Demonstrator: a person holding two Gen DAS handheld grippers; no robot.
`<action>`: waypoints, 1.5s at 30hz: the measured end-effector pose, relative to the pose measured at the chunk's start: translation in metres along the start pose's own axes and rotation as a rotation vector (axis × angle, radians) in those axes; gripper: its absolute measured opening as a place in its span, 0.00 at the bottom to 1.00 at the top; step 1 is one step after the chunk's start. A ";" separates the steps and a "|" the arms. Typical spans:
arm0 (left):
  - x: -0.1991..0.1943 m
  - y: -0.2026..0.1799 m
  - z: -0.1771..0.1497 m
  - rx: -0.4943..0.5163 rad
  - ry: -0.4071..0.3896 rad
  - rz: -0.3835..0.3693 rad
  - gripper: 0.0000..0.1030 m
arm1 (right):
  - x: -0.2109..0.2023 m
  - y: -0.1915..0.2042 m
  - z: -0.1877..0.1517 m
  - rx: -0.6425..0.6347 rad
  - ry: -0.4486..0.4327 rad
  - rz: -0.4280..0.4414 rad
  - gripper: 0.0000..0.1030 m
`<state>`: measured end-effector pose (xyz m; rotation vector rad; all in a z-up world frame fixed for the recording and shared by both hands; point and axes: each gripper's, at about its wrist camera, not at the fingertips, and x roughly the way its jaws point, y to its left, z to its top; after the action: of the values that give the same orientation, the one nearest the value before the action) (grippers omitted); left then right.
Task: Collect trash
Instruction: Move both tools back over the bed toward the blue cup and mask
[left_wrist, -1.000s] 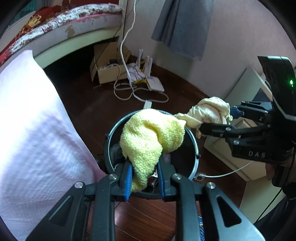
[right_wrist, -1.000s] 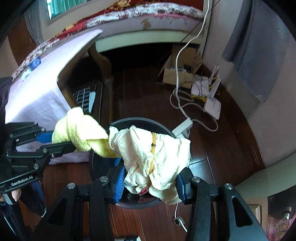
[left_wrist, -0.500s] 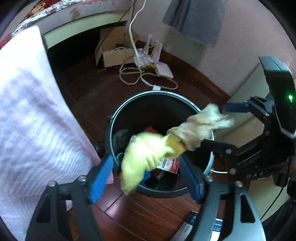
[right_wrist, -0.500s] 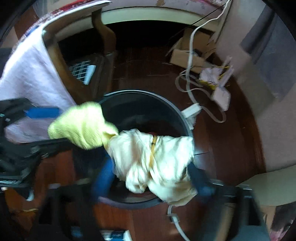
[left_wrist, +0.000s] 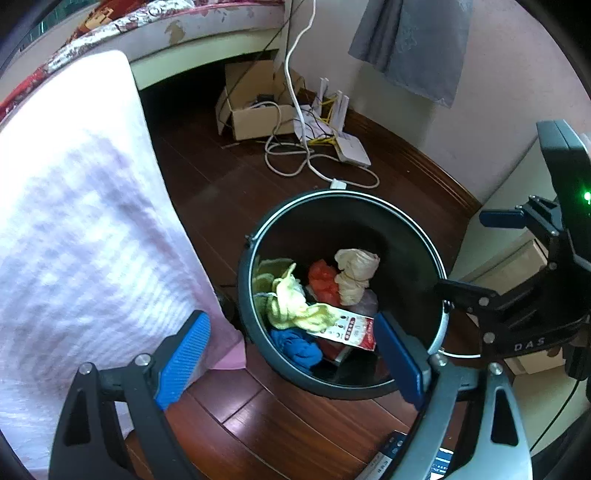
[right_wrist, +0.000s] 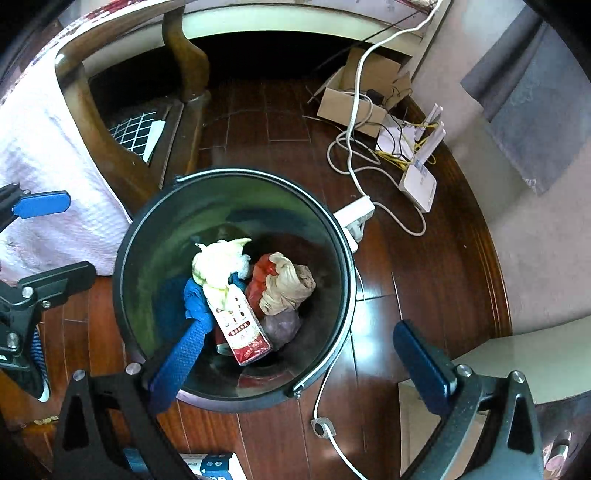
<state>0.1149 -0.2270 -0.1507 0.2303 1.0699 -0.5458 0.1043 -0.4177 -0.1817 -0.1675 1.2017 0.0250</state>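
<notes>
**Both grippers parting over the bin, nothing held**

Left gripper (left_wrist: 291, 354) is hovering above the near rim of the black bin (left_wrist: 258, 354), jaws opening, nothing between them. Right gripper (right_wrist: 303, 358) is doing likewise, jaws opening and bare. Yellow cloth (left_wrist: 295, 306) and beige cloth (right_wrist: 286, 284) are lying inside the bin, touching a red-and-white packet (right_wrist: 240, 328).

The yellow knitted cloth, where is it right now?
The yellow cloth lies inside the black bin, on the left of the pile in the left wrist view, beside an orange bag and above a blue rag.
</notes>
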 end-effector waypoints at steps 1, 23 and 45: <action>0.000 -0.001 0.001 -0.003 -0.003 0.009 0.88 | -0.001 0.000 0.000 -0.005 0.001 -0.001 1.00; -0.078 0.019 -0.002 -0.058 -0.131 0.078 0.88 | -0.084 0.032 0.020 -0.077 -0.141 0.013 1.00; -0.172 0.122 -0.023 -0.238 -0.288 0.240 0.88 | -0.165 0.120 0.091 -0.141 -0.358 0.123 1.00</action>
<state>0.0989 -0.0603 -0.0208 0.0653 0.8039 -0.2239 0.1162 -0.2745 -0.0103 -0.2034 0.8514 0.2384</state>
